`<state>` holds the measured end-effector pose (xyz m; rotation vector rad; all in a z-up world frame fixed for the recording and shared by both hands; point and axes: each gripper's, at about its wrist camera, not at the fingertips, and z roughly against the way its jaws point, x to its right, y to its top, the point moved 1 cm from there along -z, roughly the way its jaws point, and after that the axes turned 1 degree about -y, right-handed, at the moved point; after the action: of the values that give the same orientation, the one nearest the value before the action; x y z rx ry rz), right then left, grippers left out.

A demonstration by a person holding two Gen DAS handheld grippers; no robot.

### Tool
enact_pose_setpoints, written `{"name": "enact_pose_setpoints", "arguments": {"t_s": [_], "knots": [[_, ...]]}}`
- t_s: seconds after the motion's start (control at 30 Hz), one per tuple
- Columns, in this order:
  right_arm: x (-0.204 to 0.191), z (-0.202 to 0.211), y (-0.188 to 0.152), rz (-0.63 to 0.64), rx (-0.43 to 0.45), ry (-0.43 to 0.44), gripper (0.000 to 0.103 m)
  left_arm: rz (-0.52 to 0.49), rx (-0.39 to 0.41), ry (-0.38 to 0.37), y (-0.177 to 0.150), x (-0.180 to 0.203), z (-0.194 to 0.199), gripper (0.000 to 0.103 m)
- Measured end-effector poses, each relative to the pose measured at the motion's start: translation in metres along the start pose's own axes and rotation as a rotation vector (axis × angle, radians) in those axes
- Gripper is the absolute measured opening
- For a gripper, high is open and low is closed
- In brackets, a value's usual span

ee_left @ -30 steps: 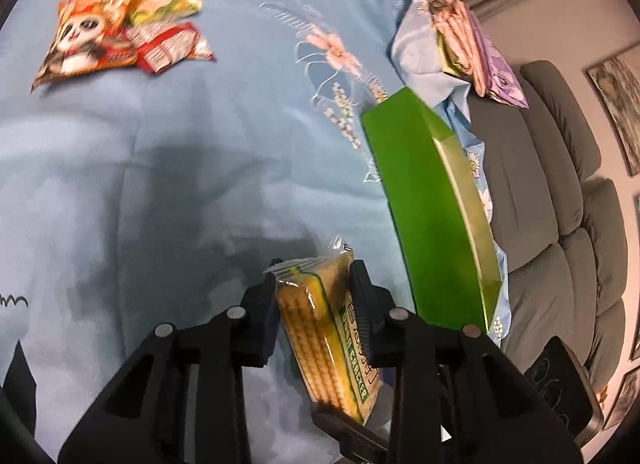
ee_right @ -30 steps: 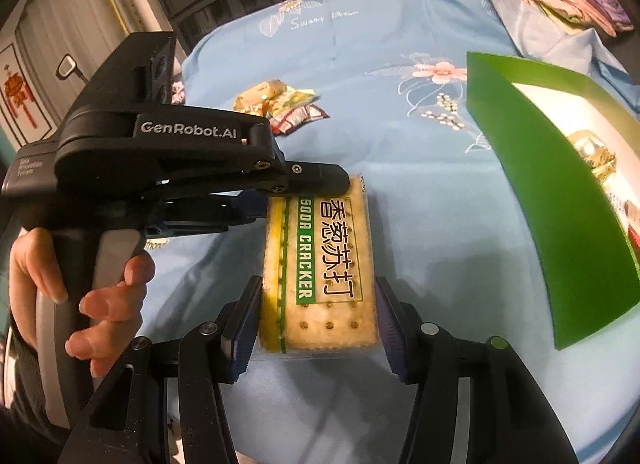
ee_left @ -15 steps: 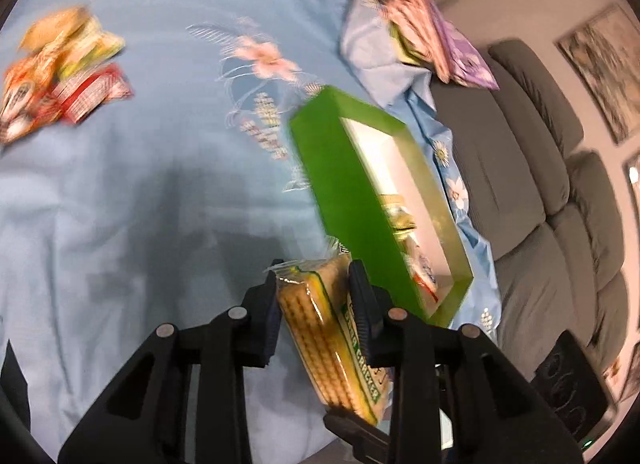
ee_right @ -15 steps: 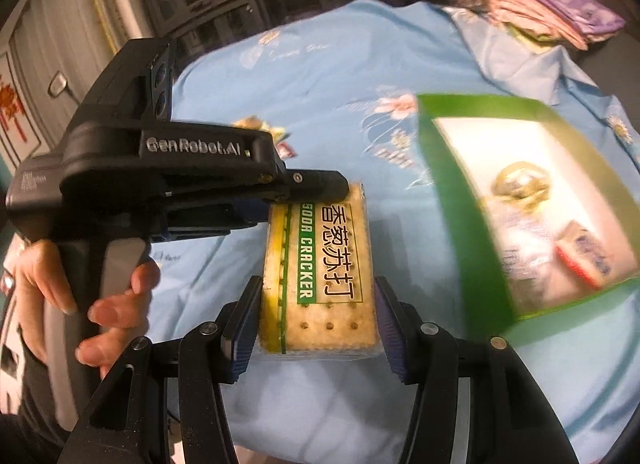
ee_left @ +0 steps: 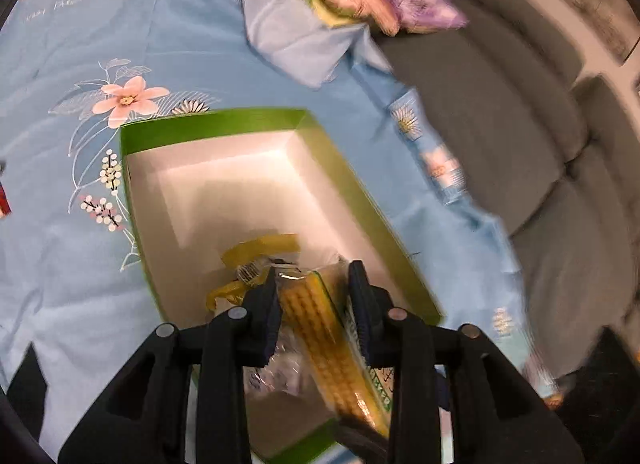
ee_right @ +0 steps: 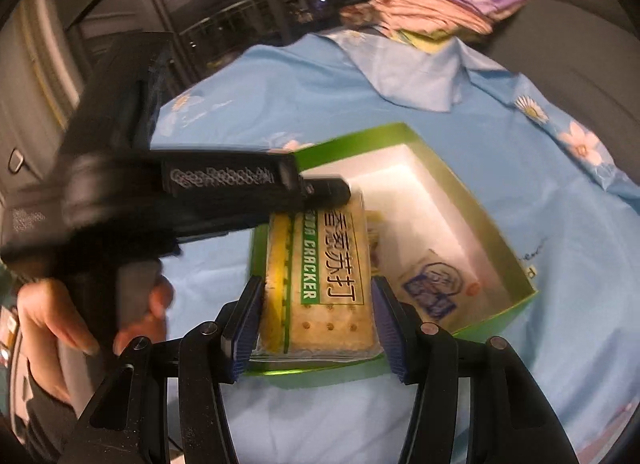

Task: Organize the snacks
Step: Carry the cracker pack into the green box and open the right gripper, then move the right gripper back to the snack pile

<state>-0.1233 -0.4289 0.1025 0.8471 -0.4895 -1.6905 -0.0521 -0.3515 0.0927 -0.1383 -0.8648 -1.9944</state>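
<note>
Crackers: a clear-wrapped soda cracker pack (ee_right: 320,284) now hangs over the open green box (ee_left: 224,123), where a second ago it was held over bare blue cloth with the box off to one side. Both views have swung so that the box's white inside fills the space beneath the pack. Judging from this, the carry is nearly over and what remains is lowering and letting go.

The left gripper (ee_left: 312,304) is closed narrowly across the thin faces of the pack, pads pressed against the wrapper on both sides. The right gripper (ee_right: 316,320) stands wider, its blue-padded jaws flanking the near end of the pack; whether they actually press on it cannot be told, since a sliver of gap may remain on each side.

Inside the box lie a yellow wrapper (ee_left: 260,252) and a packet with blue print (ee_right: 436,284). The blue floral cloth (ee_left: 60,143) spreads around the box, with folded fabrics (ee_right: 440,7) at its far edge
</note>
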Motion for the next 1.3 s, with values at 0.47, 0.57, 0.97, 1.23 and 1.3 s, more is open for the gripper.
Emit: {"name": "enact_pose_setpoints", "arguments": {"t_s": [0.47,0.57,0.97,1.23,1.3], "knots": [[0.030,0.003,-0.003,-0.080,-0.029,-0.073,0.081,-0.010,0.228,0.030,-0.007,0.002,0.036,0.102],[0.024,0.006,-0.005,-0.091,-0.040,-0.060,0.086,-0.058,0.265,0.046,-0.015,-0.006,0.060,0.102],[-0.055,-0.029,-0.006,-0.083,-0.144,0.095,0.100,-0.007,0.324,0.339,-0.102,-0.130,0.119,0.103],[-0.142,-0.076,0.014,-0.046,-0.220,0.138,0.101,0.070,0.157,0.527,-0.151,-0.200,0.106,0.102],[-0.173,-0.091,0.021,-0.002,-0.248,0.127,0.101,0.195,0.129,0.367,-0.154,-0.216,0.106,0.102]]}}
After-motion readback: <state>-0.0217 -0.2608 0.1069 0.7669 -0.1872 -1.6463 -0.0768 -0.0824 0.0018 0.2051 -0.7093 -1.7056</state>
